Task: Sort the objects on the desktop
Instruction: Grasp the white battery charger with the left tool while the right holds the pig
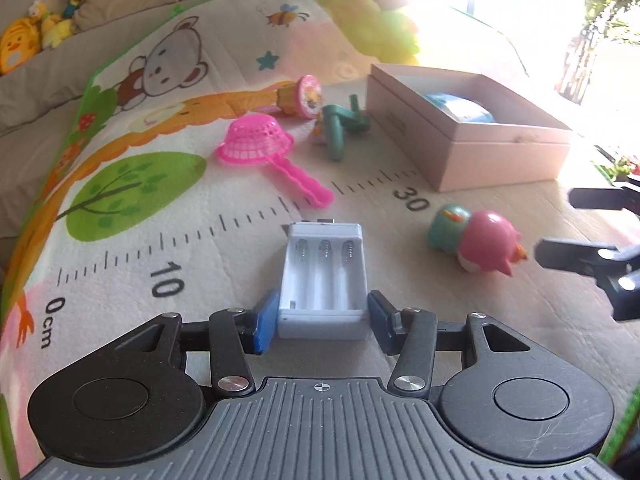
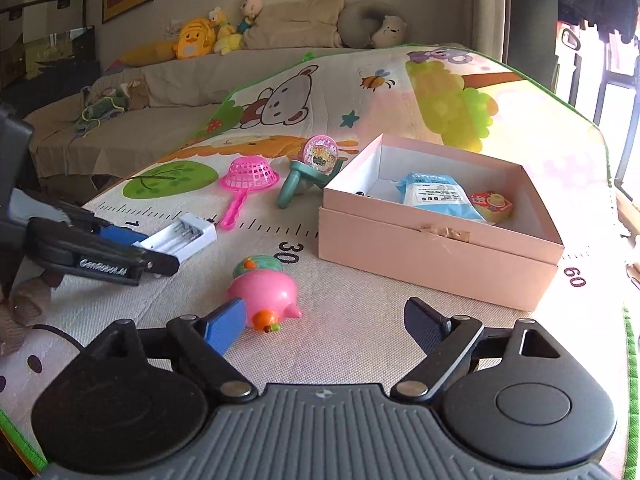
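the left gripper (image 1: 322,322) has its jaws closed on the near end of the white battery charger (image 1: 324,278), which lies on the play mat (image 1: 120,248) by the printed ruler. the right gripper (image 2: 326,322) hangs wide open and empty beside the pink pig toy (image 2: 266,292), near the pink box (image 2: 436,248).

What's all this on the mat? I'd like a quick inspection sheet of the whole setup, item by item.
Surface: cartoon play mat with printed ruler.
Job's things: white battery charger, empty slots; pink box open, holding a blue packet and a small red toy; pink penguin toy lying down; pink strainer; green toy; glitter disc toy.
Clutter: nothing seen.
Grippers: left gripper closed on the charger; right gripper open, beside the penguin.
Cables: black cable at the mat's left edge.
Surroundings: sofa with plush toys, framed pictures, bright window.
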Tool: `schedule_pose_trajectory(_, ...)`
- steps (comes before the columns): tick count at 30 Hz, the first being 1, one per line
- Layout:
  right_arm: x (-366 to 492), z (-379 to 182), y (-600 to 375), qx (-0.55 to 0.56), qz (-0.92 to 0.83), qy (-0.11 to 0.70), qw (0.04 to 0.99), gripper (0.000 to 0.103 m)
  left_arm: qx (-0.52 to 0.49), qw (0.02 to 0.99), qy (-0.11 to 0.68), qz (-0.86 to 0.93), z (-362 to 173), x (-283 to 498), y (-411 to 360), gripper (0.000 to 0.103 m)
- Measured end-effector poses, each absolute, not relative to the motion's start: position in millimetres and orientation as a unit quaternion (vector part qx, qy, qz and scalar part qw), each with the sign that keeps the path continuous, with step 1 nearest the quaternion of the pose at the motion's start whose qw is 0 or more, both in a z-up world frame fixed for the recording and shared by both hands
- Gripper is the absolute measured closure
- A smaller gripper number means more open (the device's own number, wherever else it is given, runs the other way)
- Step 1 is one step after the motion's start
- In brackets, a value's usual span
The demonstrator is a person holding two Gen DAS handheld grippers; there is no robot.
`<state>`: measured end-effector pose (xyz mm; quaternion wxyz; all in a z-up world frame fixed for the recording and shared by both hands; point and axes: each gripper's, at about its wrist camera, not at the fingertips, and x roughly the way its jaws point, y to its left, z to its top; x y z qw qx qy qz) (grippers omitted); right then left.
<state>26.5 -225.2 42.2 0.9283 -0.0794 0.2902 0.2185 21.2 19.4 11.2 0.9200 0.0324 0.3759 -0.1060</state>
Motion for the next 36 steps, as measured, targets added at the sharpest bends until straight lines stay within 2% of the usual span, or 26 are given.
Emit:
schedule_pose_trajectory(1, 26.8, 41.2, -225.1, -0.079, 0.217, 0.292, 0.928, 0.012, 0.039, 0.920, 0.376, -0.105, 11.0, 14.3, 20.3, 0.043)
schedule_pose_trajectory(3, 27.1, 39.3, -226.4, -0.075, 0.214, 0.294, 0.928, 0.008, 0.065, 0.924, 0.372, -0.064, 8.4, 6.6, 24.3, 0.020)
schedule_pose_trajectory(5, 27.5, 37.7, -227.6, -0.068, 0.211, 0.297, 0.929, 0.004, 0.098, 0.928, 0.360, 0.002, 6.4, 9.1, 32.0, 0.016)
schedule_pose_trajectory(8, 27.8, 35.1, -228.5, -0.064, 0.203, 0.302, 0.929, 0.002, 0.092, 0.929, 0.354, 0.058, 11.6, 18.0, 47.7, 0.016)
schedule_pose_trajectory(10, 28.1, 33.1, -230.2, -0.060, 0.196, 0.304, 0.930, 0.001, 0.046, 0.933, 0.357, 0.010, 21.0, 18.3, 56.2, 0.009)
schedule_pose_trajectory(11, 28.3, 32.0, -231.5, -0.057, 0.193, 0.306, 0.930, 0.000, 0.022, 0.932, 0.360, -0.024, 24.5, 17.2, 57.5, 0.003)
schedule_pose_trajectory(13, 29.3, 29.5, -234.4, -0.047, 0.189, 0.313, 0.930, 0.000, 0.003, 0.931, 0.359, -0.066, 26.4, 15.3, 49.9, 0.003)
schedule_pose_trajectory(19, 28.4, 27.8, -235.5, -0.045, 0.192, 0.317, 0.928, 0.000, 0.098, 0.933, 0.342, -0.059, 8.5, 28.0, 5.6, 0.002)
schedule_pose_trajectory(26, 30.5, 35.9, -218.1, -0.058, 0.234, 0.308, 0.920, 0.000, 0.051, 0.927, 0.370, -0.041, 2.1, 56.8, 14.7, 0.002)
schedule_pose_trajectory(30, 41.5, 36.3, -197.0, -0.097, 0.255, 0.296, 0.915, 0.001, 0.042, 0.925, 0.374, -0.040, 3.7, 56.6, 16.7, 0.008)
schedule_pose_trajectory(33, 55.2, 33.3, -182.9, -0.112, 0.274, 0.313, 0.902, 0.019, 0.043, 0.925, 0.375, -0.036, 4.1, 52.7, 17.6, 0.008)
schedule_pose_trajectory(36, 63.7, 29.1, -174.1, -0.120, 0.284, 0.324, 0.894, 0.026, 0.038, 0.924, 0.378, -0.033, 4.6, 45.8, 19.0, 0.008)
